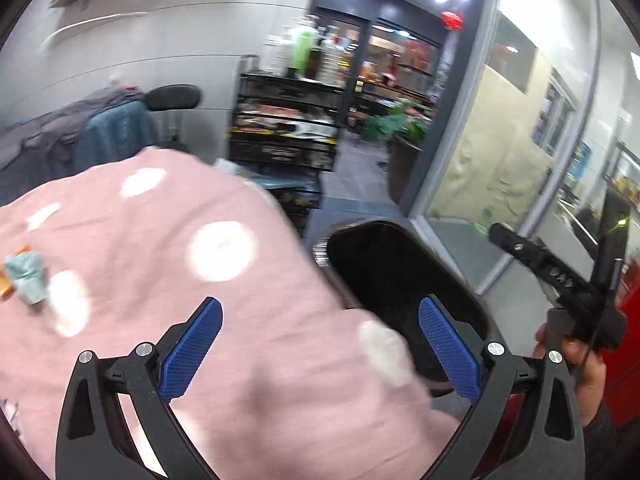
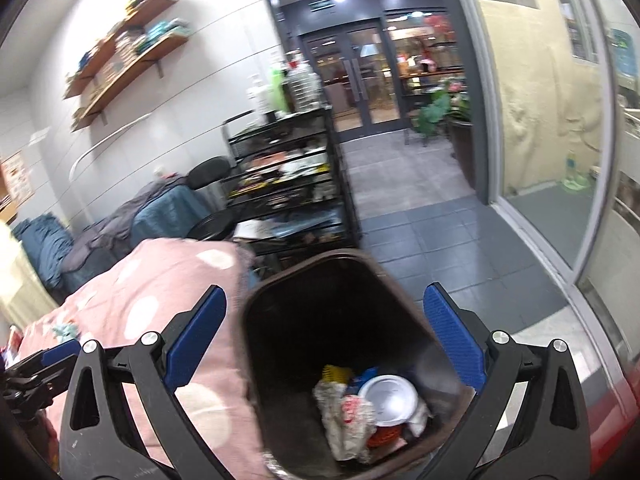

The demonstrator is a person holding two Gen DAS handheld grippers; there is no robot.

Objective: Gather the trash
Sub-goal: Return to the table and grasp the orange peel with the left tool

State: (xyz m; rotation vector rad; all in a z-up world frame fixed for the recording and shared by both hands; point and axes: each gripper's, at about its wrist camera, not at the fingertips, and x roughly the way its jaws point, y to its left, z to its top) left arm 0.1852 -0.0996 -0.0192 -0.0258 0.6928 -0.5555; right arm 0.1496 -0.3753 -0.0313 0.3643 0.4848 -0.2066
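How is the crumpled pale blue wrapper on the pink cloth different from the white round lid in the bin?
The pale blue wrapper is crumpled and shapeless; the white lid is flat and round. The wrapper lies on the pink cloth, uncollected; the lid is already inside the dark bin, on other trash. Both are small and light-coloured.

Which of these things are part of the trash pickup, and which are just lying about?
Job:
dark bin with trash inside
crumpled pale scrap on pink cloth
both open grippers, left, right

Lying about:
cluttered black rack
wall shelves
potted plant
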